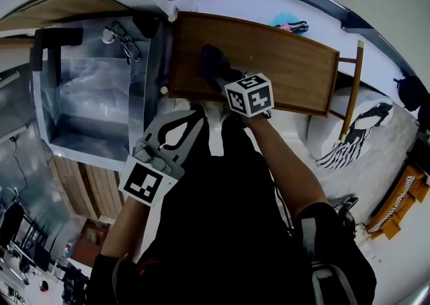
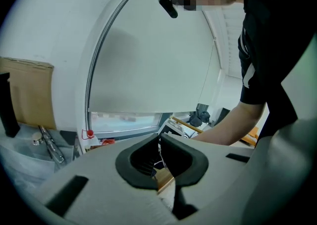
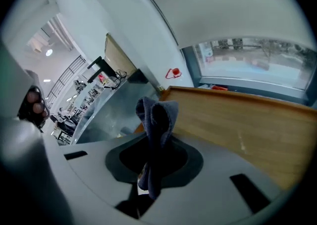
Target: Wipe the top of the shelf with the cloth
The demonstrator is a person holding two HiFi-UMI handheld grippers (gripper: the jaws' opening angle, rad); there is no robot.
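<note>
Right tongs (image 3: 150,173) were clamped on the cloth (image 3: 156,120). It was a dark blue bunch, pinched at its middle, with a tuft sticking out past the tips. Nothing else was in the jaws.

Left tongs (image 2: 161,169) had their pads pressed together at the tips and held nothing. Only a sliver of wood showed through the gap behind them.

In the head view the right tongs (image 1: 232,83) were over the shelf (image 1: 282,62), just inside its near edge and toward its left end. The cloth (image 1: 213,65) lay ahead of the tips on the wooden top. Whether it was pressing on the wood or only brushing it couldn't be told.

The left tongs (image 1: 199,111) were off the shelf, just short of its near edge and left of the right pair.

Key relation: the shelf's long axis ran left to right across the person. The cloth was near the left end, so most of the top lay to the person's right of it and a narrower strip lay beyond it toward the far edge. The right hand was on the job and the left hand was idle. The likely next move was a sweep rightward along that axis.

The grey bin (image 1: 149,75) butted against the shelf's left end. A wooden pole (image 1: 352,89) stood off the right end and could be knocked on a long stroke.
</note>
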